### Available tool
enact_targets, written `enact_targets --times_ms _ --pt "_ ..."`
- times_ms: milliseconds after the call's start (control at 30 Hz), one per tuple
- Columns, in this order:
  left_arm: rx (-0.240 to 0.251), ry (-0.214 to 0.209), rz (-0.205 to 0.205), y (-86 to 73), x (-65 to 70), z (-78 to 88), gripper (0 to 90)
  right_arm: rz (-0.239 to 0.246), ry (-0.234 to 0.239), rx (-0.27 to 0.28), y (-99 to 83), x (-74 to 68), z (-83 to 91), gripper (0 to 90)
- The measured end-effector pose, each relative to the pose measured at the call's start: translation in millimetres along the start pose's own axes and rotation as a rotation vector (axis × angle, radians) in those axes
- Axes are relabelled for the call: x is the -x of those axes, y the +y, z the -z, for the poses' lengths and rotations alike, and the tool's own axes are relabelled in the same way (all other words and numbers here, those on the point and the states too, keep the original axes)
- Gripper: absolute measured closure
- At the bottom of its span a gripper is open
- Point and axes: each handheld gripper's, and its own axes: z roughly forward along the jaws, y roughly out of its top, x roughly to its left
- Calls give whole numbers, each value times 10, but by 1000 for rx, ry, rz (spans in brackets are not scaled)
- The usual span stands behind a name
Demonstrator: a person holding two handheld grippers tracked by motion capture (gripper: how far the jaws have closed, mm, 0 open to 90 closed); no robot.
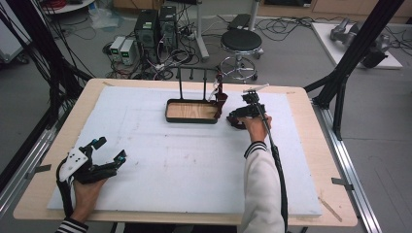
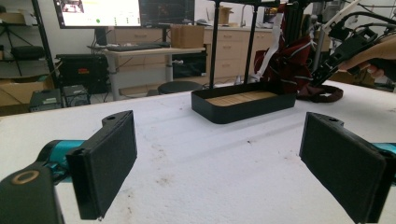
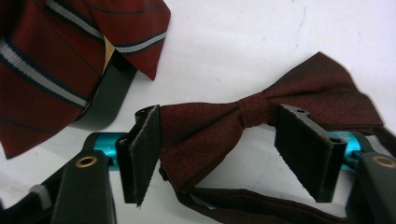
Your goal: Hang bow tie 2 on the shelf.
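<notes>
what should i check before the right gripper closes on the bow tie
1. Bow tie lies between the right gripper pads: ok.
2. Pads pressing the fabric: not ok, the left pad touches a wing, the right pad stands apart.
3. Knot centred between the pads: not ok, it sits nearer the right pad.
4. Strap free of the pads: cannot tell.
5. Striped necktie outside the grasp: ok.
6. Left gripper open, resting away from the tray: ok.

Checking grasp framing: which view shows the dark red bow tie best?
The right gripper view: the bow tie lies close up between the right tongs, knot and strap clear. The high view gives a small dark patch; the left gripper view, just its strap.
</notes>
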Motion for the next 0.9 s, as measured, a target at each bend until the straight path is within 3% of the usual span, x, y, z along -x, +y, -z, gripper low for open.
enact_targets --times_ms 167,367,633,900 --pt "0 0 -1 0 -2 -1 114 -10 2 -17 -11 2 -41 361" --pt "0 0 -1 0 -1 -1 114 -57 17 -55 -40 24 -113 393" --pt "0 -1 0 0 1 -1 114 -90 41 -66 -53 53 -132 460" --pt "1 -1 -1 0 2 -2 114 -118 25 -65 -58 44 -131 564"
